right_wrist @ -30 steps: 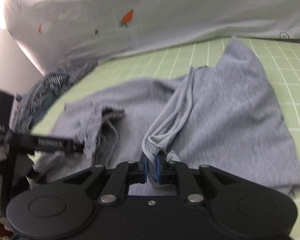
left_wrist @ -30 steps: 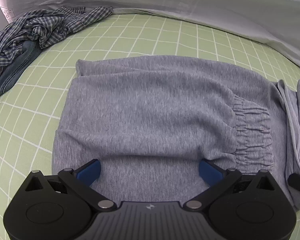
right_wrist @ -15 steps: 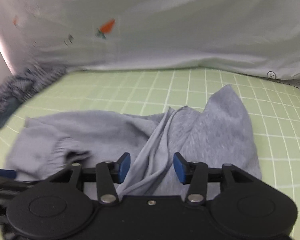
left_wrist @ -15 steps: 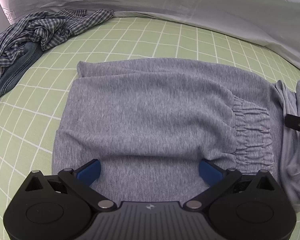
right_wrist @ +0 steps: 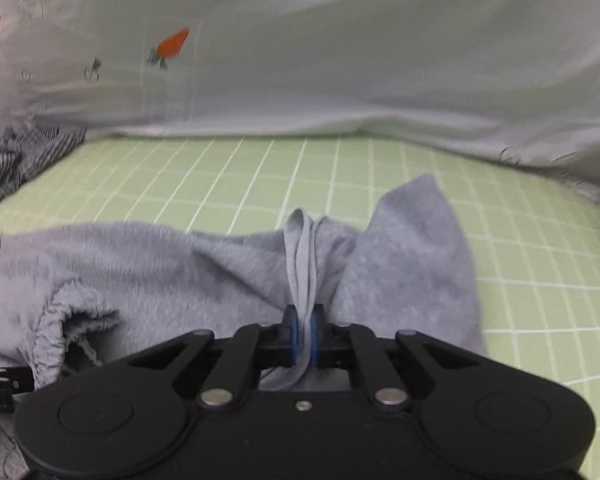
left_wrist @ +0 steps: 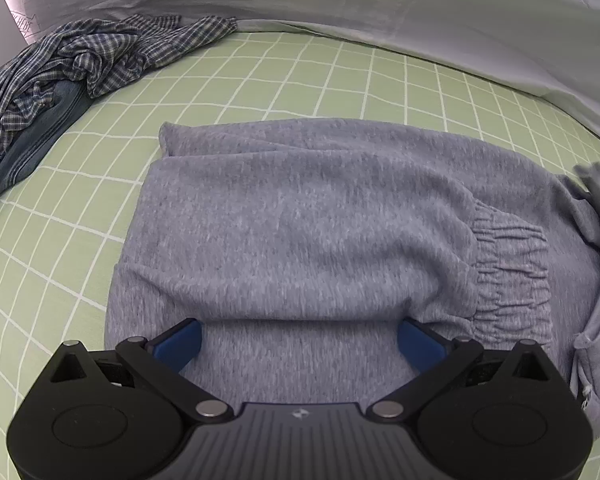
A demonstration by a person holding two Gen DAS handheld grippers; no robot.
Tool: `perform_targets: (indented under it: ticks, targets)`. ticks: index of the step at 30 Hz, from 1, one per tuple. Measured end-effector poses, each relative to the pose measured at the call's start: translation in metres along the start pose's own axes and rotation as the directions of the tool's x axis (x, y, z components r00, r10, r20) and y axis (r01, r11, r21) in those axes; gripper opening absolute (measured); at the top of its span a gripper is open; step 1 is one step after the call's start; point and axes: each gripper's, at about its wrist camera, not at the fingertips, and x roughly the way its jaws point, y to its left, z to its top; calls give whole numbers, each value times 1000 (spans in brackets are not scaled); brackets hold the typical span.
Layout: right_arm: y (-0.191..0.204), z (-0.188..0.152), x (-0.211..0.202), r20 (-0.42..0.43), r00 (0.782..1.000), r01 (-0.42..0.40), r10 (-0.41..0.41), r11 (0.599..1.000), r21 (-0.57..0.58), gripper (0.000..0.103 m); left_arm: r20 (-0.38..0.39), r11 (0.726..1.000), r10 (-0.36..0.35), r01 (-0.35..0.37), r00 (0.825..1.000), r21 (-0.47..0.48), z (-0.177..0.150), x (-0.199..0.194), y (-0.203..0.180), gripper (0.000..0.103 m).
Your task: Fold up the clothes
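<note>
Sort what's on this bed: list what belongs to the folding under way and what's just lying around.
In the job:
- grey sweatpants
- left gripper, open over them
- right gripper, pinching a fold of them

Lying about:
- plaid shirt
- denim under it
- white carrot-print sheet

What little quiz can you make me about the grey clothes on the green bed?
1. True or false: the right gripper is pinching a fold of the soft grey sweatpants.
2. What lies crumpled at the far left of the green checked bedsheet?
3. The left gripper is: A) shut on cloth, B) spread wide over the sweatpants, C) holding a sock.

Key:
1. True.
2. A blue-and-white plaid shirt, on top of blue denim.
3. B.
</note>
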Motion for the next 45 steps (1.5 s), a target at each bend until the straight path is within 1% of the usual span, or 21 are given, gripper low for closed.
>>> perform_targets:
  ticks: [3, 5, 7, 9, 12, 13, 14, 15, 17, 19, 21, 22, 23, 25, 27, 29, 34, 39, 45]
  targets:
    - [3, 5, -22, 88, 995, -56, 56, 998, -5, 6, 4, 1000, 3, -3, 1000, -4, 0, 0, 0, 103]
    - [11, 9, -36, 143, 984, -103, 108, 994, -37, 6, 7, 1000, 4, -4, 1000, -6, -1, 0, -1, 103]
    - [25, 11, -45, 164, 974, -143, 157, 985, -97, 6, 8, 1000, 4, -4, 1000, -6, -1, 0, -1, 103]
    - [36, 9, -42, 140, 968, -194, 208, 975, -113, 6, 10, 1000, 4, -4, 1000, -6, -1, 0, -1, 103]
    - [44, -2, -20, 25, 963, -266, 269, 960, -85, 8, 14, 1000, 4, -4, 1000, -6, -1, 0, -1, 103]
    - [46, -6, -12, -25, 963, -268, 267, 961, -74, 12, 15, 1000, 4, -4, 1000, -6, -2, 0, -1, 103]
    - [46, -9, -7, -56, 963, -267, 263, 962, -58, 22, 16, 1000, 4, -4, 1000, -5, -2, -1, -1, 103]
    - [43, -11, -7, -58, 963, -267, 264, 963, -47, 27, 16, 1000, 4, -4, 1000, -5, -2, -1, -1, 103]
    - [34, -13, -14, -38, 965, -259, 258, 965, -33, 50, 16, 1000, 4, -3, 1000, -6, -2, -1, -1, 103]
    - [22, -14, -25, -4, 972, -233, 233, 972, -23, 57, 16, 1000, 3, -3, 1000, -5, -1, -1, -1, 103]
    - [6, -15, -32, 15, 982, -187, 187, 982, 5, 70, 16, 1000, 3, -3, 1000, -4, -1, -1, -1, 103]
    - [-2, -17, -35, 20, 988, -153, 153, 988, 21, 81, 15, 1000, 4, -4, 1000, -4, -1, -1, -1, 103]
    - [-13, -21, -38, 21, 993, -115, 114, 993, 36, 84, 14, 1000, 4, -4, 1000, -4, -1, -1, -1, 103]
    - [-35, -28, -37, 2, 999, -33, 33, 998, 57, 84, 7, 1000, 6, -6, 1000, -5, 0, 0, -1, 103]
    - [-56, -35, -33, -28, 999, 35, -33, 997, 73, 84, -1, 1000, 7, -7, 1000, -5, 1, 0, -2, 103]
    - [-76, -41, -30, -53, 996, 72, -67, 992, 99, 84, -8, 1000, 8, -8, 1000, -5, 2, -1, -2, 103]
    - [-107, -48, -27, -88, 995, 61, -47, 985, 164, 83, -24, 1000, 12, -12, 1000, -3, 3, -1, -2, 103]
    - [-115, -50, -17, -104, 994, 48, -25, 973, 227, 82, -37, 1000, 16, -16, 999, 7, 1, -2, -2, 103]
    - [-116, -47, -8, -115, 993, 46, -21, 975, 216, 75, -49, 1000, 25, -24, 999, 19, -3, -5, -3, 103]
